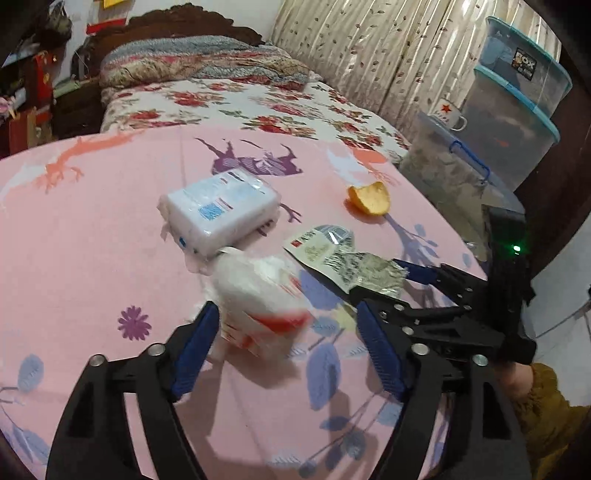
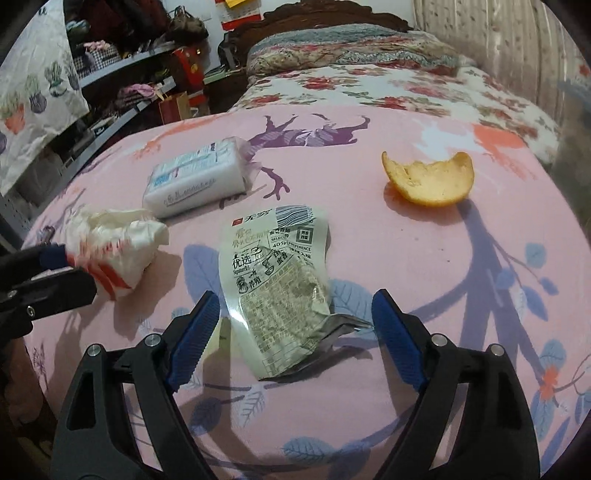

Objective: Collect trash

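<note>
Between my left fingers, spread wide, sits a crumpled white tissue wad with red print; its left edge lies against the left blue pad, but whether I truly grip it I cannot tell, since the wad is blurred. My right fingers are equally wide apart, straddling the near end of a flattened silver-and-white printed snack wrapper without pinching it. Both pieces rest on the pink sheet with purple deer and blue leaf prints covering the bed. Farther off, left of the wrapper, lies a white plastic-wrapped pack of tissues; far to the right sits a curled piece of orange peel, well apart from the wrapper. Beyond the pink sheet, a floral bedspread reaches the dark wooden headboard.
</note>
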`<state>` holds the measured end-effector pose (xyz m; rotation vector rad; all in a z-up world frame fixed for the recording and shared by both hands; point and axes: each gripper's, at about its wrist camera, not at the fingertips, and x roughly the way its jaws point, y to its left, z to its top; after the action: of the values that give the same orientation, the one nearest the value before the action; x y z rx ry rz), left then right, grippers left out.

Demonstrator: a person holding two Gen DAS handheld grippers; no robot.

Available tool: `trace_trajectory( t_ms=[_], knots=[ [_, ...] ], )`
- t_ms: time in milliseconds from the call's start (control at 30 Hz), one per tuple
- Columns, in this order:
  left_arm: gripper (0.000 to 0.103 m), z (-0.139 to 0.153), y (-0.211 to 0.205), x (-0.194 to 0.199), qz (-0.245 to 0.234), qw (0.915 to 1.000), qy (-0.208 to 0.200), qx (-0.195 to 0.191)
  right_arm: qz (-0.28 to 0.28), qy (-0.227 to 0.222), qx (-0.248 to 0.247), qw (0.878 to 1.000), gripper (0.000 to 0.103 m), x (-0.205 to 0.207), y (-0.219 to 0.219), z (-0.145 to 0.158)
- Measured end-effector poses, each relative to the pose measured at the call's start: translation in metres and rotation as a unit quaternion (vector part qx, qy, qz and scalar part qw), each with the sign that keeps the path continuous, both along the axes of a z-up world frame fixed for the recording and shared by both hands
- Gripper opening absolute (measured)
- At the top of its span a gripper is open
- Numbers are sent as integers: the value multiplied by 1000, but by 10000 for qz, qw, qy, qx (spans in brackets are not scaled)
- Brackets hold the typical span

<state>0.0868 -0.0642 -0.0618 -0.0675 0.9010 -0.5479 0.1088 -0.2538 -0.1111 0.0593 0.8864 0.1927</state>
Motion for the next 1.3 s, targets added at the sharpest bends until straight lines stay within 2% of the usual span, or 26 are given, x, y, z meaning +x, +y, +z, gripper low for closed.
trace_trajectory(
  t_ms=[267,400,500,567,600,733,900,1133,1300],
  knots=[
    [74,0,16,0,193,9998,9,7,-42,-18,-69,10000,79,-2,3,0],
    [75,-6,3,4,-12,9999,110,64,-42,-20,-78,10000,79,-2,2,0],
    [73,-14,-13,5,-138,9995,48,292,-40,-15,-82,10000,79,-2,2,0],
    [63,-20,-19,7,-95,9989,31,468,-42,-16,-85,10000,79,-2,3,0],
    [52,-22,-20,8,-76,9986,30,524,-43,-17,-90,9999,79,-2,2,0],
    [39,-21,-14,5,-85,9984,-174,524,-45,-14,-99,9999,78,-2,4,0],
    [39,-24,-10,-2,-104,9983,-352,457,-59,-11,-276,9996,78,-3,6,0],
    [39,-26,2,5,-98,9999,-105,43,-29,-13,-530,9986,74,-4,15,0],
    [40,-26,3,4,-106,9999,-79,-35,22,-27,-604,9982,72,-5,19,0]
  ],
)
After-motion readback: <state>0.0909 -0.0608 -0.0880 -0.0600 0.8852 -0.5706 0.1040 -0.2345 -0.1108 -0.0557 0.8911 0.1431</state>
